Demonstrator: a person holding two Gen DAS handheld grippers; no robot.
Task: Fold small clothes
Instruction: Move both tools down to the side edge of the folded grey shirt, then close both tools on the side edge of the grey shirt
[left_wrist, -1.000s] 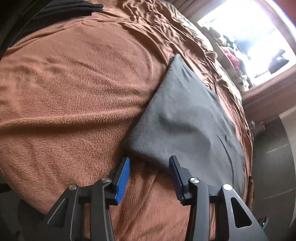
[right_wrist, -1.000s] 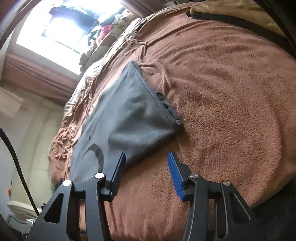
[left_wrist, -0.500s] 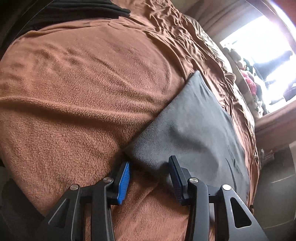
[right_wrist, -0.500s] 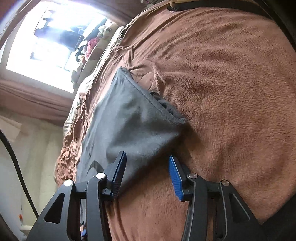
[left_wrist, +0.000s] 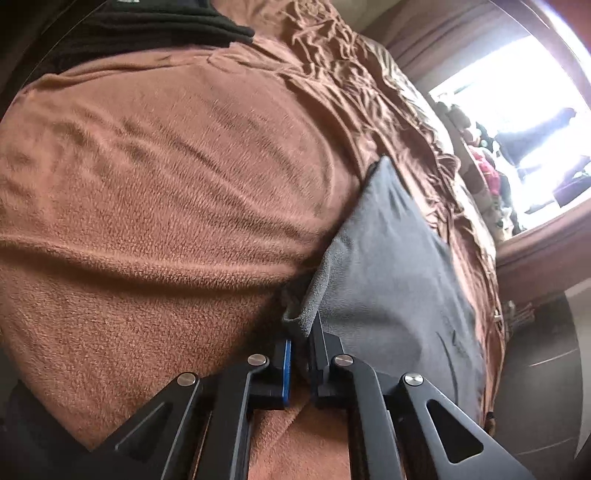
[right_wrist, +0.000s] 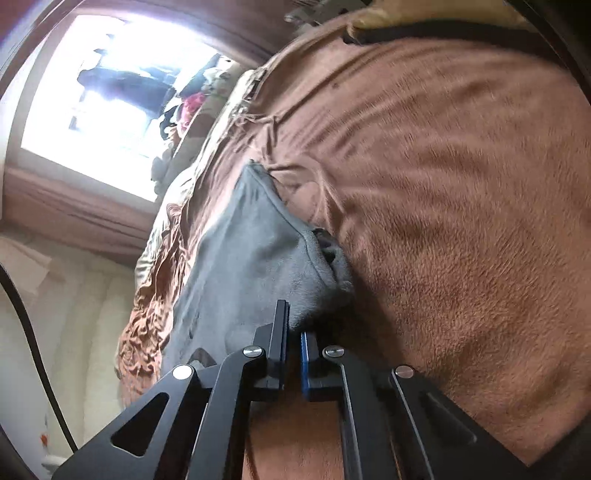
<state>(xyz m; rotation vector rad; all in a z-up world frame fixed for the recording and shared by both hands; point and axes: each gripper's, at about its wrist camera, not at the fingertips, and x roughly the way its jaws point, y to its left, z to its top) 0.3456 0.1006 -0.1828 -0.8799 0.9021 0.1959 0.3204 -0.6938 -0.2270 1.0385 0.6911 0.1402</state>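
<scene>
Both your grippers are pinched nearly closed on the grey garment (left_wrist: 388, 280): the left gripper (left_wrist: 300, 334) on one near corner, the right gripper (right_wrist: 293, 325) on the other. The garment lies on the brown blanket (left_wrist: 166, 184) of the bed, its long axis running away from you toward the window (right_wrist: 110, 92).

Your left gripper (left_wrist: 301, 339) is angled down, jaws pinched together on the grey cloth (left_wrist: 388, 280). Right gripper (right_wrist: 293, 328) too, clamped tight on its corner.
</scene>
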